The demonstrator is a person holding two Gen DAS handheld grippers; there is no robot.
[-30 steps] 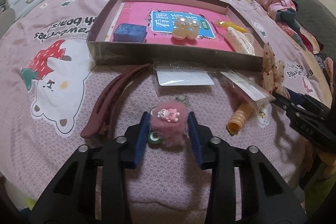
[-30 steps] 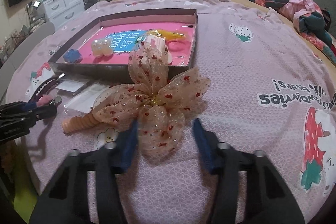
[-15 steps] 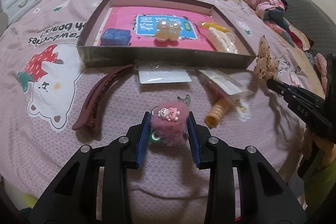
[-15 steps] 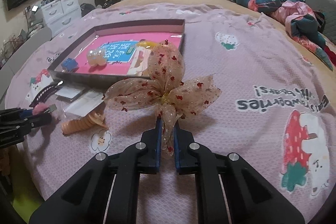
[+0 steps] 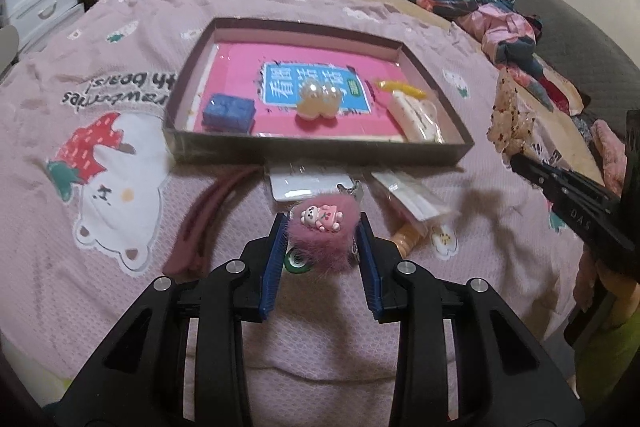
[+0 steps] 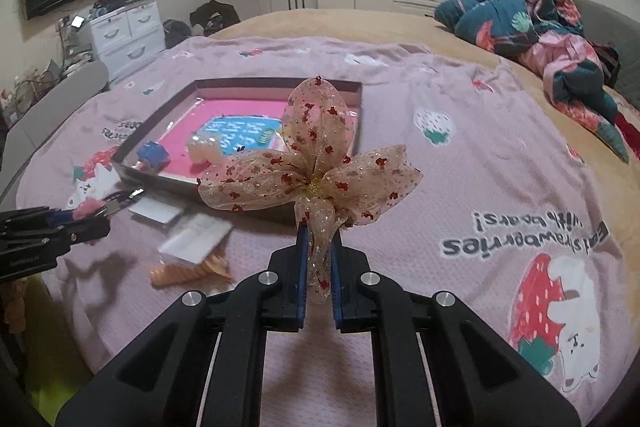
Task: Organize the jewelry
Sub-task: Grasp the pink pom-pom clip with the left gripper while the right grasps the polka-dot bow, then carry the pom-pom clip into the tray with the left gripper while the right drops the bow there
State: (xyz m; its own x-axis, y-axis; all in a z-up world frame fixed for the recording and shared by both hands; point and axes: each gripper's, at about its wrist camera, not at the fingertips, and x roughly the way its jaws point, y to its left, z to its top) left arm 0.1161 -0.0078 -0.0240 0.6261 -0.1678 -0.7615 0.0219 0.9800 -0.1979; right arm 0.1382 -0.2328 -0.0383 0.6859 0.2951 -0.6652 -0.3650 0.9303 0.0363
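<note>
The right gripper (image 6: 319,269) pinches the lower tail of a sheer ribbon bow (image 6: 310,169) above the bedspread; it looks feather-light and crushable (grip the knot). The left gripper (image 5: 320,259) squeezes a soft pink pompom charm (image 5: 322,233), near the tray (image 5: 320,149).

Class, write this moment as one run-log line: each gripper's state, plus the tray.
left gripper: shut on pink pom-pom charm | right gripper: shut on sheer bow | tray: on bedspread
</note>
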